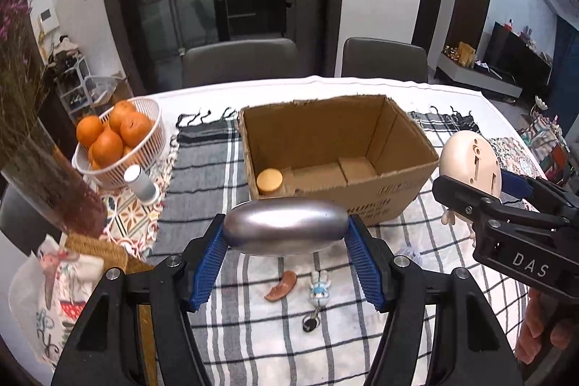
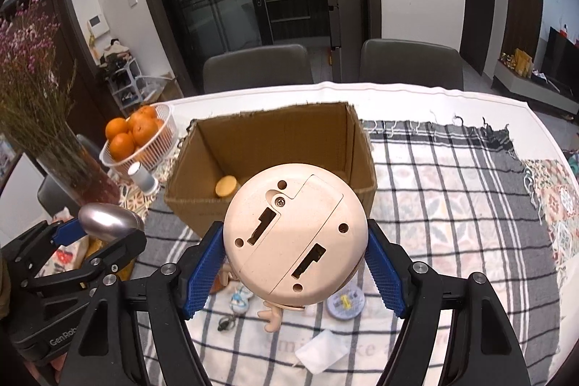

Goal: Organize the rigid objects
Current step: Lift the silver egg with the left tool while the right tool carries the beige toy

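With the left tongs (image 1: 286,234) clamped on the metal egg (image 1: 285,227) and the right tongs (image 2: 295,263) on the toy (image 2: 293,230), I'd clear the box (image 1: 391,201) rim at frame centre before releasing.

both tools (image 1: 286,234) (image 2: 295,243) clamped, raised

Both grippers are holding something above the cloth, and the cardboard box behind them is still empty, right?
Not quite. The cardboard box is not empty: a round yellow lid already lies in its near left corner, as the left wrist view shows. The rest holds: the left gripper holds a silver oval, the right gripper a cream toy.
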A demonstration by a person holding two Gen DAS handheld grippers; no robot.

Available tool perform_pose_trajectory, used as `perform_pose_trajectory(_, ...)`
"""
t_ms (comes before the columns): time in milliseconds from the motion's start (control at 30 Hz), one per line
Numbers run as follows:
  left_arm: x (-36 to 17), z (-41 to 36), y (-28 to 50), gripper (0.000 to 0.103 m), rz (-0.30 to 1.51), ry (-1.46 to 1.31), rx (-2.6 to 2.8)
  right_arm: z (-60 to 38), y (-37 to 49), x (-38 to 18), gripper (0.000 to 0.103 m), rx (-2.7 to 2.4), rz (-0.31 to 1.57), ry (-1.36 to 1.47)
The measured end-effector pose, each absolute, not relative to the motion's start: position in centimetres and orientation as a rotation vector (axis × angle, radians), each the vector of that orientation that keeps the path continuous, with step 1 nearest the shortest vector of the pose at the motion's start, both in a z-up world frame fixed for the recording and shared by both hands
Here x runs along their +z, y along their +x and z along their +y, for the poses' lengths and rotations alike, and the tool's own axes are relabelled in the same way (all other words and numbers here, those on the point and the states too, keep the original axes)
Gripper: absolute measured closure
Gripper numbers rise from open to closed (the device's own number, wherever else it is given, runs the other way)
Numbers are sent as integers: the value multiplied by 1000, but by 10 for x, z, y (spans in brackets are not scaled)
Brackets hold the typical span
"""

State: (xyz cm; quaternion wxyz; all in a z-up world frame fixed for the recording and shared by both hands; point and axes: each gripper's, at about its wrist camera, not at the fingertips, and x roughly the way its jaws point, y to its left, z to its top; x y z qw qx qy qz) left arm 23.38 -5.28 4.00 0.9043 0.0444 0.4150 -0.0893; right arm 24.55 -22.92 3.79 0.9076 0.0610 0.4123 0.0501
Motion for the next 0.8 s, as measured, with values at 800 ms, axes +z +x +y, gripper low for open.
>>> perform_pose_trajectory(800, 38, -76, 318, 39, 890, 248, -265, -237, 333, 37, 28, 108, 901, 65)
